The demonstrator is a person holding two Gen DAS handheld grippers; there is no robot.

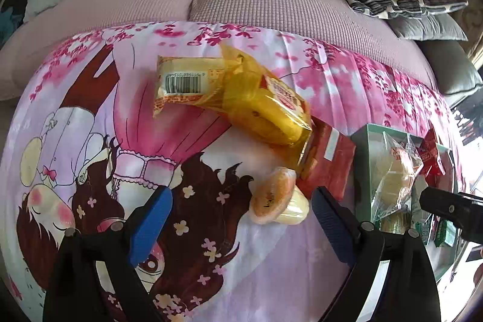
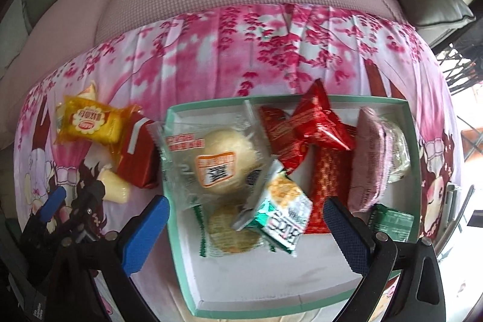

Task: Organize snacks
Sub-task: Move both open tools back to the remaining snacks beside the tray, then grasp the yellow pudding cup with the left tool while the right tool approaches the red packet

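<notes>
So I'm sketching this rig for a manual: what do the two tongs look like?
Both match: the left tongs and right tongs have black plastic arms with round silver bolts, each finger faced with a textured blue pad. No cables or sleeves show.

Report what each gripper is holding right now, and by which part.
Nothing is held. The left gripper stands open above the small orange snack; the right gripper stands open over the box.

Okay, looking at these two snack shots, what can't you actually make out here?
- Round cookie pack, right wrist view: partly covered by the green cracker packet, label unreadable.
- Red box, left wrist view: its near end is under the yellow cake pack.
- Dark green packet, right wrist view: part hidden behind the right gripper's fingers.
- Tray, left wrist view: cut off at the fisheye edge.
</notes>
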